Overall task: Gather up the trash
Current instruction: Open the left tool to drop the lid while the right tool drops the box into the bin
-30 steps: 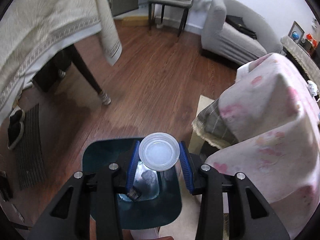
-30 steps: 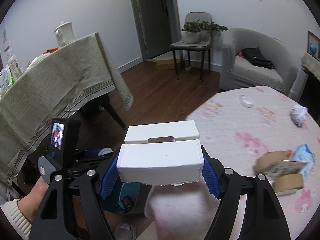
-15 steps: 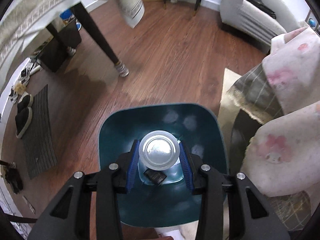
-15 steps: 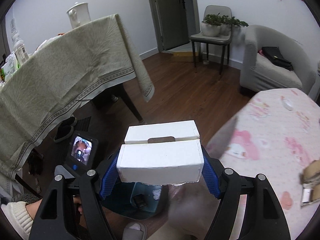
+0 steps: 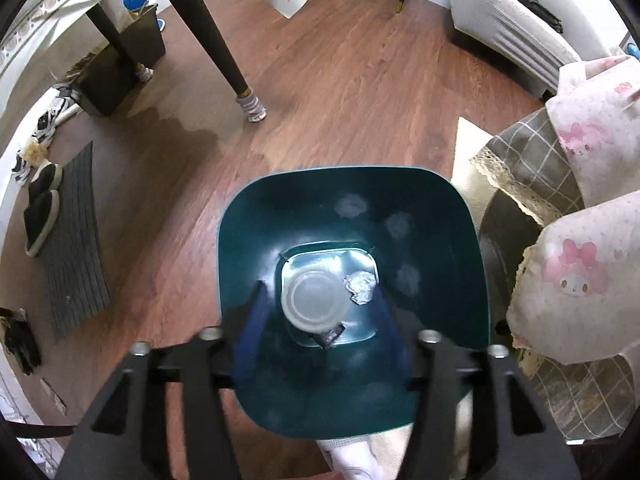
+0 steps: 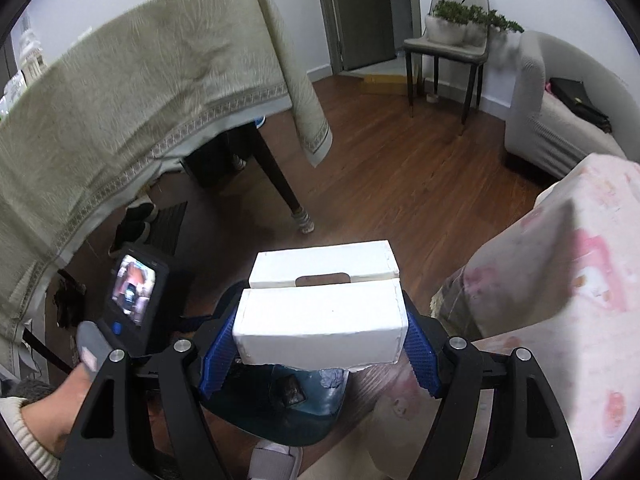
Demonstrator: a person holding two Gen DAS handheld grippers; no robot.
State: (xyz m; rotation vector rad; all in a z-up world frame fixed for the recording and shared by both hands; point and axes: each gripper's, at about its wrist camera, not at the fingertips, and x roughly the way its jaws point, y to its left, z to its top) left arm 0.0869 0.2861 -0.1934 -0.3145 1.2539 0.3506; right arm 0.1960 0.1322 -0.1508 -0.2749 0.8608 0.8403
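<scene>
Plastic lid (image 5: pixel 316 300) lies in the bin (image 5: pixel 352 184) below the wide-open, empty left gripper (image 5: pixel 320 320).

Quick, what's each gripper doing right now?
Left gripper: open, empty, above the dark teal plastic trash bin.
Right gripper: closed on the white rectangular cardboard box.

Wooden floor (image 5: pixel 340 92) shown; dark table leg (image 5: pixel 208 36) draped by beige tablecloth (image 6: pixel 120 92); slippers (image 5: pixel 40 208) laid at grey mat (image 5: pixel 74 236) edge; grey armchair (image 6: pixel 560 120) beside plant (image 6: pixel 468 12).
</scene>
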